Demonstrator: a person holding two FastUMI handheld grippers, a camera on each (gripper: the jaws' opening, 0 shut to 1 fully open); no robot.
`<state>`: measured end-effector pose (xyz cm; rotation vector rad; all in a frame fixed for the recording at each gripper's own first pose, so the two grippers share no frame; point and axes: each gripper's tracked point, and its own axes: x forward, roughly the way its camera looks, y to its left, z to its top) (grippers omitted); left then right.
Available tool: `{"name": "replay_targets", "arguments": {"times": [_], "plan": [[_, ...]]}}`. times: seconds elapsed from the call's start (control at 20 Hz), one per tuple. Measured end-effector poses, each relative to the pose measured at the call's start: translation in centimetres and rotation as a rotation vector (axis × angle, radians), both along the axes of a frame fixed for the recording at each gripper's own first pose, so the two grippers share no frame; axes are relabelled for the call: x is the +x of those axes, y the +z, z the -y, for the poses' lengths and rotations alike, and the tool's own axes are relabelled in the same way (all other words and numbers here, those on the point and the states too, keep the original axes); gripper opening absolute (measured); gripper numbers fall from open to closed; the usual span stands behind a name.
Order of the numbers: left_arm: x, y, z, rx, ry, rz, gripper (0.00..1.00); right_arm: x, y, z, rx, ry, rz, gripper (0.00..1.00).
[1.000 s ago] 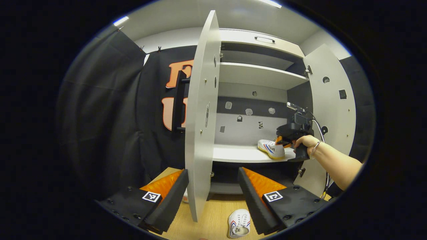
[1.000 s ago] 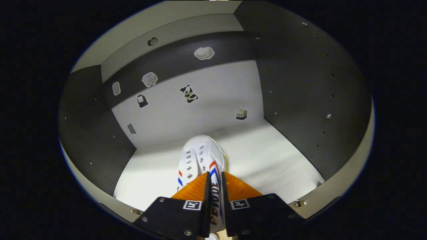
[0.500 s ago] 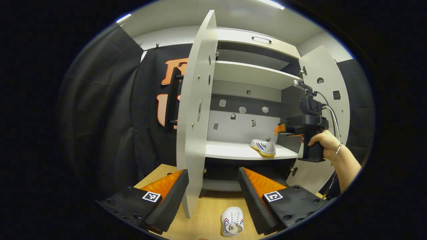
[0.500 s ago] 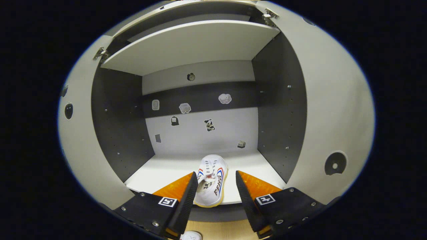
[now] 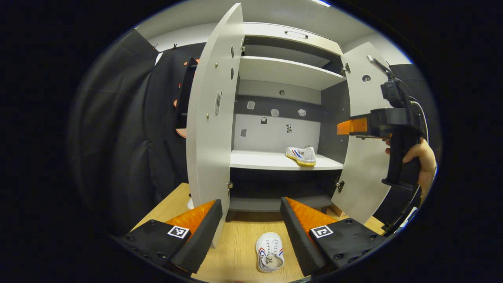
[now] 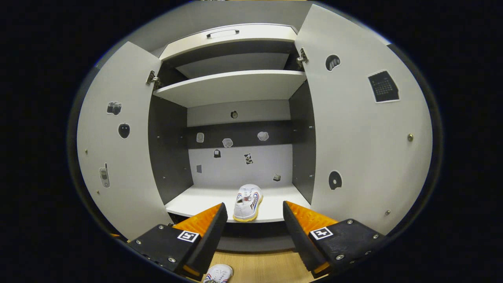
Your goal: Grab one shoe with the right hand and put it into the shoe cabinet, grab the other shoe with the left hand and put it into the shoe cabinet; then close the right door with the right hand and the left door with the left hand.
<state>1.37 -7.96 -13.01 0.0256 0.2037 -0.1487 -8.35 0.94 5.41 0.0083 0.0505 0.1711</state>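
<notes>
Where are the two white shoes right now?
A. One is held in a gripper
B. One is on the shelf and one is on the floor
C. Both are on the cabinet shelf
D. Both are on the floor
B: one white shoe rests on the cabinet's middle shelf, while the other shoe lies on the wooden floor between the open left gripper fingers.

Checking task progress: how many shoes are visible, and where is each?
2. One shoe sits on the cabinet's middle shelf, right of centre. The other shoe lies on the wooden floor before the cabinet.
</notes>
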Motion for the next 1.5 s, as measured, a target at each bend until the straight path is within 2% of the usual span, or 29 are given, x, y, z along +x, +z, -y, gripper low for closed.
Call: {"name": "replay_targets", "arguments": {"times": [0.15, 0.3, 0.55, 0.8, 0.95, 1.1, 1.3, 1.4, 1.45, 1.5], "plan": [[0.1, -4.3, 1.3, -0.024, -0.031, -0.075, 0.96, -2.1, -0.6, 1.6, -0.009, -0.012, 0.003, 0.91], [-0.3, -10.0, 2.1, -0.041, -0.044, -0.200, 0.96, -3.7, -1.1, 4.1, -0.041, -0.059, 0.019, 0.92], [0.6, -20.1, 1.4, 0.029, -0.039, -0.379, 0.97, -5.6, -2.0, 6.1, -0.061, -0.092, 0.021, 0.92], [0.3, -28.2, 0.3, 0.098, -0.027, -0.539, 0.97, -6.9, -3.6, 7.5, -0.070, -0.109, -0.007, 0.92], [0.6, -31.0, 0.3, 0.072, -0.028, -0.606, 0.99, -7.4, -4.4, 8.1, -0.064, -0.118, -0.027, 0.92], [0.8, -32.3, 0.8, 0.037, -0.039, -0.667, 0.97, -7.8, -5.2, 8.5, -0.056, -0.120, -0.048, 0.92], [0.3, -35.0, 1.7, 0.042, -0.073, -0.772, 0.98, -7.8, -6.1, 8.9, -0.059, -0.120, -0.073, 0.93], [1.0, -34.3, 1.7, 0.058, -0.078, -0.747, 1.00, -7.9, -6.0, 9.0, -0.057, -0.122, -0.074, 0.93], [0.7, -34.5, 2.0, 0.057, -0.094, -0.753, 0.89, -7.8, -6.0, 9.1, -0.053, -0.124, -0.075, 0.93], [0.4, -34.6, 2.8, 0.034, -0.114, -0.755, 0.92, -7.8, -6.1, 9.1, -0.049, -0.125, -0.078, 0.93]]}}
